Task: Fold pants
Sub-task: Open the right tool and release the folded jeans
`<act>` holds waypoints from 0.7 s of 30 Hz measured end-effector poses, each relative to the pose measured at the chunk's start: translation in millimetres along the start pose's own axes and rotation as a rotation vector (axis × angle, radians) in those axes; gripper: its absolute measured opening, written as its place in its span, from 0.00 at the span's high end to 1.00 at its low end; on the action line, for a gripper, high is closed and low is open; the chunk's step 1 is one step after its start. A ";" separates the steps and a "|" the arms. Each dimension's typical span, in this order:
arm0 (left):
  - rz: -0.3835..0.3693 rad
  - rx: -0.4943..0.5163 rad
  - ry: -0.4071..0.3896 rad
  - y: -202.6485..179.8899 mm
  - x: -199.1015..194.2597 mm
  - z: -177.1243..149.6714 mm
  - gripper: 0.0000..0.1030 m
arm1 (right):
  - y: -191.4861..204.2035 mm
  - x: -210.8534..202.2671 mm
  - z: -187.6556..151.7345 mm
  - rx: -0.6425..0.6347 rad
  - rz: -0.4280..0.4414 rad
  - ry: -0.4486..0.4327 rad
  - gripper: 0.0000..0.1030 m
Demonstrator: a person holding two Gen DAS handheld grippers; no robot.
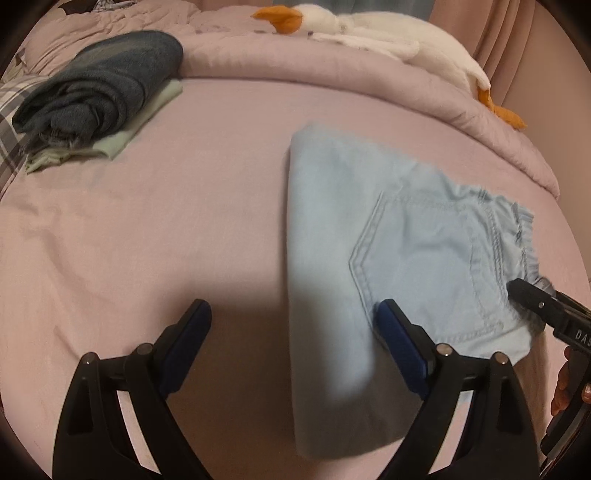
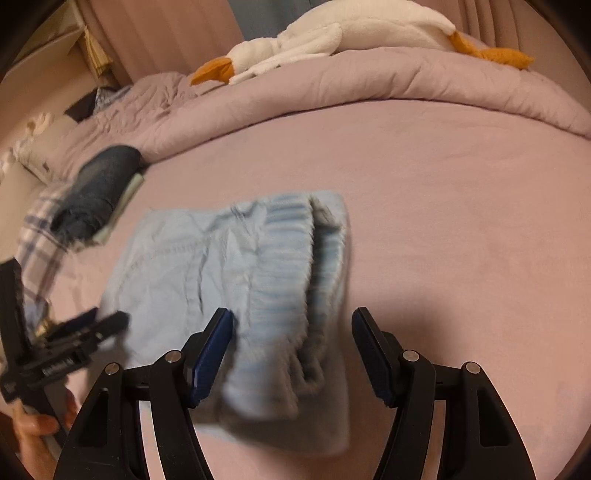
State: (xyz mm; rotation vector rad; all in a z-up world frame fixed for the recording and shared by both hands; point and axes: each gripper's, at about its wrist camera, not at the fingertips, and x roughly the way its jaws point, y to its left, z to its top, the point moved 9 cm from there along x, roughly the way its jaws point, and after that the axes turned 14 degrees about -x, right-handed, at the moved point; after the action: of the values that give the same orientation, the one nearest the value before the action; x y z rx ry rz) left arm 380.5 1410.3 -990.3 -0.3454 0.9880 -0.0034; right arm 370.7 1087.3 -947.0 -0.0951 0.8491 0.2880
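Left tool point(image 1: 293, 325) spread, right tool point(image 2: 291, 332) spread, folded pants point(image 1: 369, 251) on bed point(image 1: 184, 221)

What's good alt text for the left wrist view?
Folded light-blue pants lie on a pink bed, back pocket up, between the open left tongs and the right tongs at the waistband end. A stack of folded clothes sits far left; a white plush goose lies on the comforter behind.

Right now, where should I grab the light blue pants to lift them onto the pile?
Probably pinch the light blue pants at the folded edge facing the pile, coming in from that side. There the layers meet in one clean fold; the elastic waistband end is bunched and open.
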 end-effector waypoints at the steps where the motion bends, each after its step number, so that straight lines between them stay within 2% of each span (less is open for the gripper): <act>1: -0.002 -0.018 -0.001 2.7 -0.6 -4.1 0.10 | 1.7 1.8 -4.2 -0.014 -0.005 0.009 0.35; 9: 0.013 -0.028 0.008 5.4 -21.4 -41.6 0.11 | 13.9 -15.0 -19.4 -0.050 -0.069 -0.022 0.35; 11: 0.037 -0.010 -0.011 3.2 -25.8 -44.1 0.12 | 15.0 -7.8 -29.0 -0.069 -0.092 0.003 0.31; 12: 0.045 -0.014 -0.002 1.7 -29.9 -44.6 0.15 | 14.5 -6.5 -28.6 -0.069 -0.092 0.002 0.30; 13: 0.033 -0.020 -0.002 -1.9 -38.3 -44.6 0.19 | 12.7 -8.7 -28.0 -0.049 -0.087 0.002 0.30; 15: 0.013 -0.002 -0.034 -11.4 -59.7 -46.0 0.20 | 12.4 -23.7 -26.4 -0.006 -0.079 0.006 0.30; 18: 0.000 0.045 -0.106 -27.8 -99.2 -49.8 0.18 | 21.5 -58.9 -22.7 -0.059 -0.096 -0.050 0.30; 20: -0.020 0.056 -0.138 -37.4 -125.0 -53.4 0.16 | 27.6 -85.3 -22.9 -0.088 -0.108 -0.084 0.30; 21: -0.031 0.061 -0.149 -42.0 -138.3 -55.3 0.10 | 30.2 -95.9 -23.5 -0.094 -0.105 -0.097 0.30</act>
State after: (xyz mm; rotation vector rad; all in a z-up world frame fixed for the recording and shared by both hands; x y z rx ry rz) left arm 264.9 1376.8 -893.0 -0.3005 0.8328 -0.0351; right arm 285.0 1091.2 -889.5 -0.2110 0.7317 0.2325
